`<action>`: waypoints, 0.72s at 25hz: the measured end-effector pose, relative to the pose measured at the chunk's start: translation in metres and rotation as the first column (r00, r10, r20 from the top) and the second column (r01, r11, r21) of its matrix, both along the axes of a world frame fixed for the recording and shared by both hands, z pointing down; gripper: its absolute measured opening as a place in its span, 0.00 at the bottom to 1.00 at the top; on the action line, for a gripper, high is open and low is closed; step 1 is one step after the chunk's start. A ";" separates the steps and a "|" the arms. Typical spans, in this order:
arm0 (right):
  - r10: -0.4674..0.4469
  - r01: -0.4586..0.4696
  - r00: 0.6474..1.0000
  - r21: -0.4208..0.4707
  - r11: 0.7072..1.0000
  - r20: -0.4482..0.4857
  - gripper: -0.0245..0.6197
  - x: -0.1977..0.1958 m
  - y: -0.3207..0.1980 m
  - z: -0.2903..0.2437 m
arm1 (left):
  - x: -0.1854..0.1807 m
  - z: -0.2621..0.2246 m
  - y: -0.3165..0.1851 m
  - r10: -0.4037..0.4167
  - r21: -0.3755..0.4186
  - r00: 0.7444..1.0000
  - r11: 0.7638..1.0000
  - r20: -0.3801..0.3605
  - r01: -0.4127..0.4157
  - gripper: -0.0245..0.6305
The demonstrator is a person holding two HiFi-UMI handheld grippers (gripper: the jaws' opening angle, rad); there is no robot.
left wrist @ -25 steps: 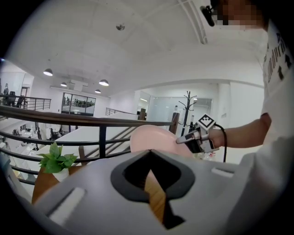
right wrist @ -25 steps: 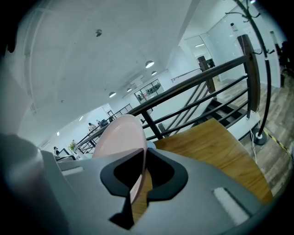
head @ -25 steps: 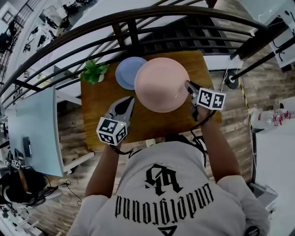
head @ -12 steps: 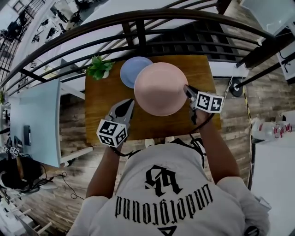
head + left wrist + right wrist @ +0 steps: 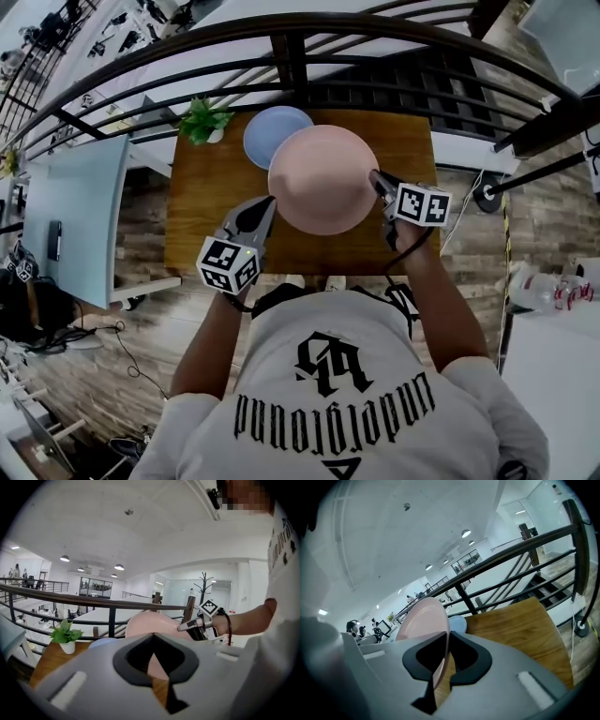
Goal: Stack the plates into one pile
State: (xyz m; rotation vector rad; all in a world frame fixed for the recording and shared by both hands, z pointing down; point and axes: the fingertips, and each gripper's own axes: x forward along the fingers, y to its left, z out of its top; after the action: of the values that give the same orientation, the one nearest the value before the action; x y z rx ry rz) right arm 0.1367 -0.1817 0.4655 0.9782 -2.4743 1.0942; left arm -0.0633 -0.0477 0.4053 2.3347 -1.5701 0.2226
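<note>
Nearest the person, the left gripper [image 5: 262, 212] hovers over the front of the wooden table [image 5: 202, 220] with its jaws brought together on nothing; through the gap behind its tips only wood and a pink surface show. Just to its right, the right gripper [image 5: 377, 178] is clamped on the near right rim of the pink plate [image 5: 319, 178], the rim passing edge-on between its two pads. The plate is held by that one edge, tilted, and appears raised off the table, its far left edge overlapping the smaller blue plate [image 5: 267, 131] that lies flat toward the back of the table. The pink plate looks stiff, smooth and glazed, probably ceramic or melamine, so it should keep its shape. Held by one edge, though, its weight hangs well out from the pads, and a slick rim could pivot or slip. It may also chip if set down hard. A deep bite on the rim is the sensible hold, with the free gripper able to steady the opposite edge. Beyond the blue plate a small potted plant [image 5: 204, 120] stands at the far left corner, and behind the table runs a dark metal railing [image 5: 281, 33].
</note>
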 end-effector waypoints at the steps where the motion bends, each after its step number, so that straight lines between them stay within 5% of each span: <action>1: -0.013 0.013 1.000 0.001 1.000 -0.001 0.08 0.000 -0.002 0.000 | -0.001 0.000 0.000 -0.025 -0.001 1.000 1.000 -0.006 0.025 0.11; 4: -0.044 0.044 0.999 0.010 0.999 -0.002 0.08 0.003 -0.005 -0.003 | 0.001 0.000 -0.002 -0.077 -0.004 0.997 0.997 -0.016 0.077 0.11; 18: -0.067 0.067 0.998 0.012 0.998 0.009 0.08 -0.007 -0.020 -0.005 | 0.008 0.008 -0.020 -0.084 -0.010 0.996 0.996 -0.002 0.084 0.11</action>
State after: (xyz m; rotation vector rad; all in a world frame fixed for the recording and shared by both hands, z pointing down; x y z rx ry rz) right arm 0.1295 -0.2018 0.4606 0.8883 -2.5049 1.0664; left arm -0.0551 -0.0677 0.4132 2.2551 -1.6578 0.2071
